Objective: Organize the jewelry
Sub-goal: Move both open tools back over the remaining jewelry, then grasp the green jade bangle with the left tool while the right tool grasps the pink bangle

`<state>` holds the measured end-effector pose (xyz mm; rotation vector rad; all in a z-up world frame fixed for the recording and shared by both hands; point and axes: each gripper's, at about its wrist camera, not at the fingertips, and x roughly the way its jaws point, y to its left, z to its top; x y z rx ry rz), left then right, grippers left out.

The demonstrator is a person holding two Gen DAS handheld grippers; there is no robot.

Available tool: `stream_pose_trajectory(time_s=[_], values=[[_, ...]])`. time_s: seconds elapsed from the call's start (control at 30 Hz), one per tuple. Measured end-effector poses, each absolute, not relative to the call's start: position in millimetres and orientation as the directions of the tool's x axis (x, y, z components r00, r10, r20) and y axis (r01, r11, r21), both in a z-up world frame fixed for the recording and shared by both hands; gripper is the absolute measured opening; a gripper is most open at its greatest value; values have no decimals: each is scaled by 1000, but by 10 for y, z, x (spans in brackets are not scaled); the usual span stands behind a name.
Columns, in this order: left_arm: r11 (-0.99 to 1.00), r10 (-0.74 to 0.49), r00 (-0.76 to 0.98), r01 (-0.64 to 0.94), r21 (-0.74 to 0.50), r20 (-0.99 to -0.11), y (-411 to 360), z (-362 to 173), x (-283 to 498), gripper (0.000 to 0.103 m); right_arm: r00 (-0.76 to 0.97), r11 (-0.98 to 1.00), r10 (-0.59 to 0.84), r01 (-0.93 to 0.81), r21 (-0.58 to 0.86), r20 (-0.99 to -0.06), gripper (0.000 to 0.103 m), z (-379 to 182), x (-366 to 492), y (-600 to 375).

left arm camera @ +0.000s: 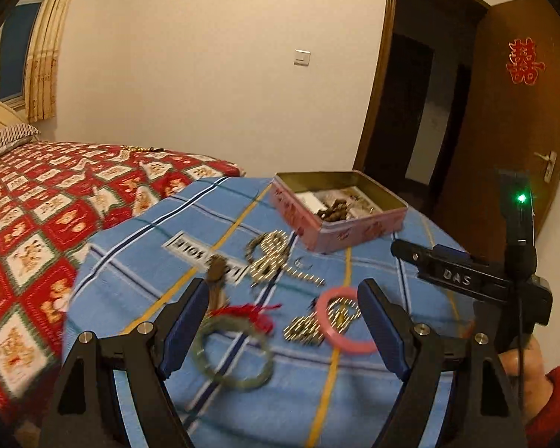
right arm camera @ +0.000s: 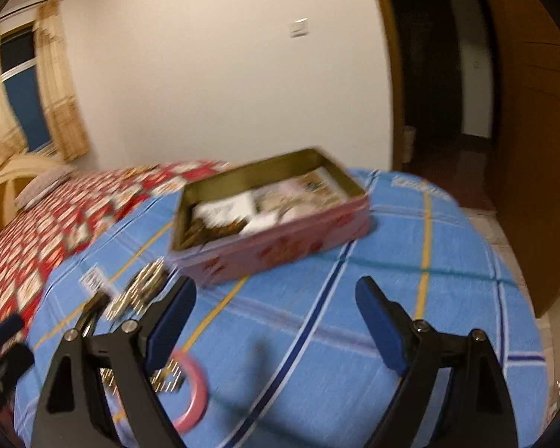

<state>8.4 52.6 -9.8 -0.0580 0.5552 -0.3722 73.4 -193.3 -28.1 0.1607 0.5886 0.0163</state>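
Note:
Jewelry lies on a blue plaid cloth (left arm camera: 138,246). In the left wrist view I see a green bangle (left arm camera: 232,354), a pink bangle (left arm camera: 345,319), a red cord (left arm camera: 250,311), a brown tasselled pendant (left arm camera: 216,272) and gold bead chains (left arm camera: 268,257). My left gripper (left arm camera: 285,291) is open and empty, hovering above the bangles. An open pink tin (left arm camera: 336,211) with a few items inside stands behind. My right gripper (right arm camera: 276,291) is open and empty in front of the tin (right arm camera: 276,216); the pink bangle (right arm camera: 194,392) lies by its left finger.
A bed with a red patterned quilt (left arm camera: 37,216) lies to the left of the cloth. A brown door (left arm camera: 519,112) and a dark doorway are at the right. The right gripper's body (left arm camera: 478,276) shows at the right of the left wrist view.

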Motion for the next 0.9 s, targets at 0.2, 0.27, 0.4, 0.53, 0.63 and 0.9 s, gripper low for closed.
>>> stream_pose_trajectory(time_s=[0.2,0.27,0.4,0.53,0.63,0.9], values=[[943,-324,763,306,-130,-559,738,-226,19,82,778,976,199,-98,197,-596,96,-366,684,-1761],[947,-310,761,296,-121,-570,795,-257,8,82,756,972,224,-128,197,-615,96,-400,690,-1703],[941,-329,723,302,-150,-607,859,-342,64,82,691,955,296,-196,223,-659,96,-470,689,-1546],[928,-370,683,308,-211,-630,831,-418,121,82,645,953,296,-252,170,-705,97,-525,680,-1317],[927,-369,673,312,-207,-641,778,-436,135,82,624,953,279,-275,129,-730,100,-561,706,-1226],[927,-373,641,294,-235,-671,678,-443,265,82,554,946,216,-322,32,-804,99,-722,771,-1015]])
